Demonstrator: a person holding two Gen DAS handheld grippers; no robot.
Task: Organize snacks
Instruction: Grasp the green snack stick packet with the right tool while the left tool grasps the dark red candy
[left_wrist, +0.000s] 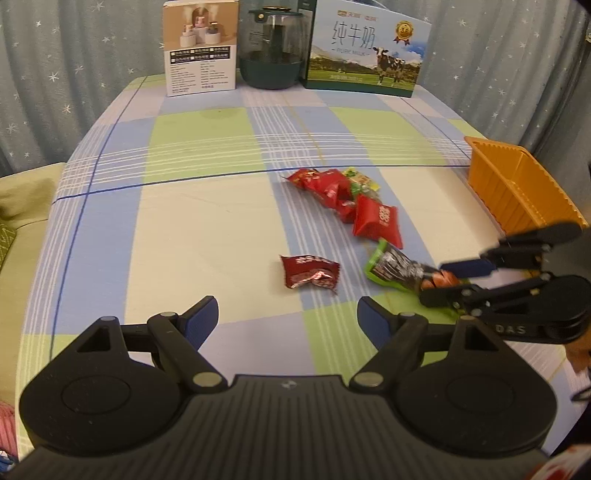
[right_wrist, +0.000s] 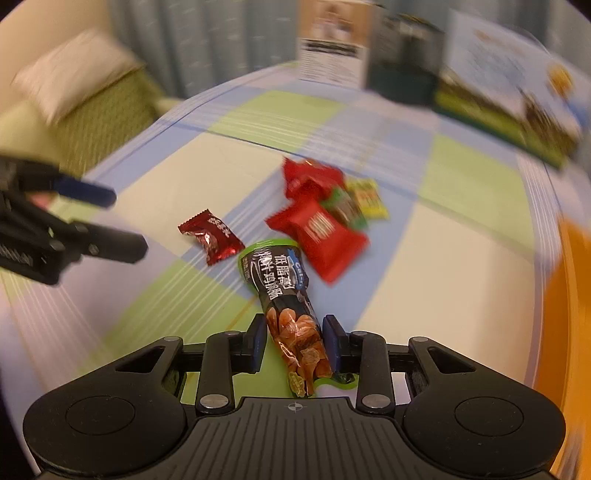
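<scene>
1. Your left gripper hangs over the near part of the table, fingers wide apart with nothing between them.
2. Just ahead of it lies a dark red candy, alone on the cloth, its long axis running roughly across the left wrist view.
3. Right of the candy is the green packet, the one you are working on. In the left wrist view its long axis runs left to right, slanting slightly toward you, with the green sealed end pointing left toward the candy and the orange printed end at your right gripper.
4. In the right wrist view the packet runs straight away from the camera, green end farthest, near end tucked between the fingers. Your right gripper has its fingers drawn in on the packet's two sides; the right pad sits on the wrapper, but I cannot tell whether the left one touches (that view is blurred).
5. Beyond the packet sits the pile of red pouches with a yellow-green wrapper at its far edge; the nearest red pouch lies just beside the packet's green end.
6. Farthest right, the orange basket stands at the table edge, apart from the snacks.
</scene>
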